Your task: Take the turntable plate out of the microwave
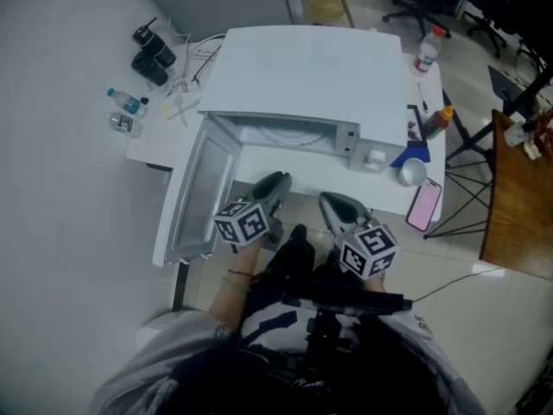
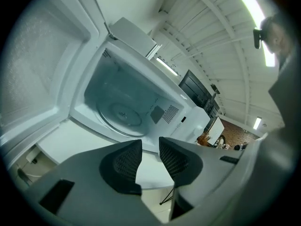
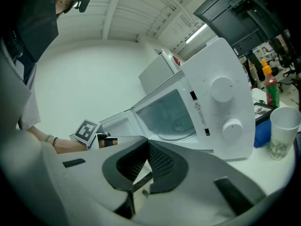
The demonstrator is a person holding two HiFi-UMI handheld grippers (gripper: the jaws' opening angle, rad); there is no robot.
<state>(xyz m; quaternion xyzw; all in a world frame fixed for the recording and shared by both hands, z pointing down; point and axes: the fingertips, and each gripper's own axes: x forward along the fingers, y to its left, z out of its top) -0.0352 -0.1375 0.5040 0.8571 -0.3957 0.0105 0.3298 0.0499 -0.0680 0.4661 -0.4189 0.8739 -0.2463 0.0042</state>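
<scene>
A white microwave stands on a white table with its door swung open to the left. Inside lies the round glass turntable plate, flat on the oven floor; it also shows in the right gripper view. My left gripper hovers in front of the opening, near the door, with its jaws a little apart and nothing between them. My right gripper is beside it, before the control panel, shut and empty.
A paper cup, a pink phone and a sauce bottle sit right of the microwave. A water bottle stands at the back right. A small bottle and black devices lie at the left.
</scene>
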